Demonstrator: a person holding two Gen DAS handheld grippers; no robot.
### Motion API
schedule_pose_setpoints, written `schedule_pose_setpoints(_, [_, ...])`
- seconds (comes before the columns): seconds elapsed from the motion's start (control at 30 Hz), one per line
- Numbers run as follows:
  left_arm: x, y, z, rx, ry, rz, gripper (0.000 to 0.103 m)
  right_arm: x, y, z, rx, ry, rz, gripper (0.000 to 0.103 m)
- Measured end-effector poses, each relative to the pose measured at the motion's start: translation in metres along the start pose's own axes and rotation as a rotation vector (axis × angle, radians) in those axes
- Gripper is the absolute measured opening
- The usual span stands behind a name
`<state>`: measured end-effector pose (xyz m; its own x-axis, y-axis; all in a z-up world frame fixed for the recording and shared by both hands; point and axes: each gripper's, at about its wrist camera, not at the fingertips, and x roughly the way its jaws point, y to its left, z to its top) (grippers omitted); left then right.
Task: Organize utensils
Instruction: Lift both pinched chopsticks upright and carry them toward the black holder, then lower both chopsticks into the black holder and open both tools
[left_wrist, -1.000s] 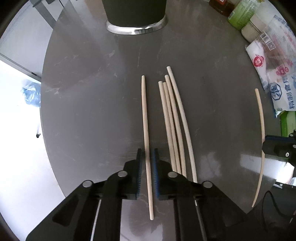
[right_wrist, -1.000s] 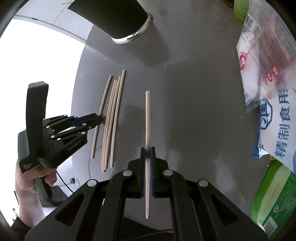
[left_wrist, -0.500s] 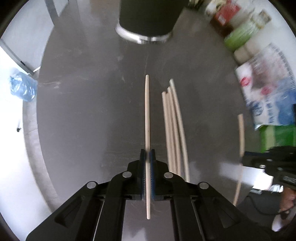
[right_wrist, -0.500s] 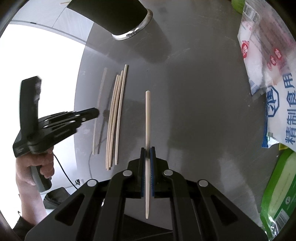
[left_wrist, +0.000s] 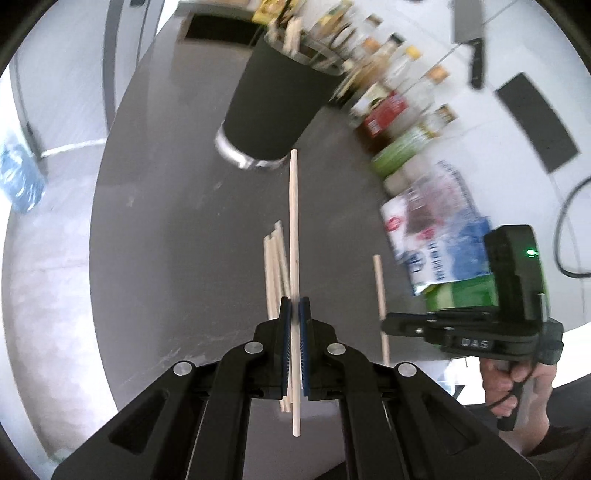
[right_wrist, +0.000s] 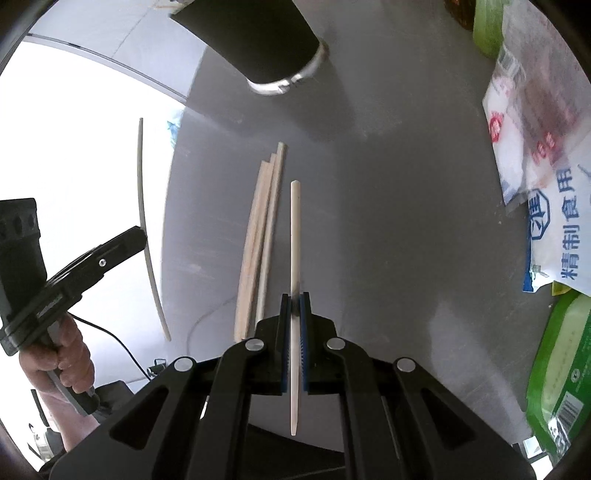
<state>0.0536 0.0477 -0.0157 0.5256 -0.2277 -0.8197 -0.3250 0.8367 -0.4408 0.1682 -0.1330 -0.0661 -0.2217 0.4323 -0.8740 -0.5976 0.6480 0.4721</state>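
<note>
The only clear lettering stood on the white and blue salt bag, which lay on the bench to the right of the black utensil cup: large blue Chinese characters read "精制食用", beside a boxed blue emblem, and a round red mark above them was too small to read. Nearer than that bag, a green packet bore a barcode with illegible digits. The right gripper, seen from the left wrist, carried pale letters reading "DAS".
</note>
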Motion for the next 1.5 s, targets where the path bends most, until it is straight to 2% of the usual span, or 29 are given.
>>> schedule_pose_setpoints(0.23, [-0.037, -0.014, 0.001, 0.060, -0.120, -0.065, 0.003, -0.026, 0.023, 0.001, -0.035, -0.085, 0.005, 0.005])
schedule_pose_setpoints(0.43, [-0.074, -0.028, 0.008, 0.111, -0.233, -0.071, 0.003, -0.048, 0.050, 0.009, -0.074, -0.157, -0.049, 0.005])
schedule_pose_setpoints(0.73, [-0.108, -0.038, 0.024, 0.208, -0.326, -0.053, 0.003, -0.078, 0.085, 0.026, -0.124, -0.271, -0.044, 0.005])
schedule_pose_setpoints(0.83, [-0.111, -0.040, 0.031, 0.237, -0.359, -0.024, 0.003, -0.090, 0.088, 0.038, -0.128, -0.314, -0.035, 0.005])
schedule_pose_setpoints(1.03, [-0.113, -0.034, 0.053, 0.247, -0.417, -0.034, 0.003, -0.110, 0.087, 0.073, -0.136, -0.401, -0.030, 0.005])
schedule_pose_setpoints(1.5, [-0.104, -0.038, 0.126, 0.281, -0.529, -0.070, 0.003, -0.139, 0.113, 0.146, -0.324, -0.561, -0.019, 0.005])
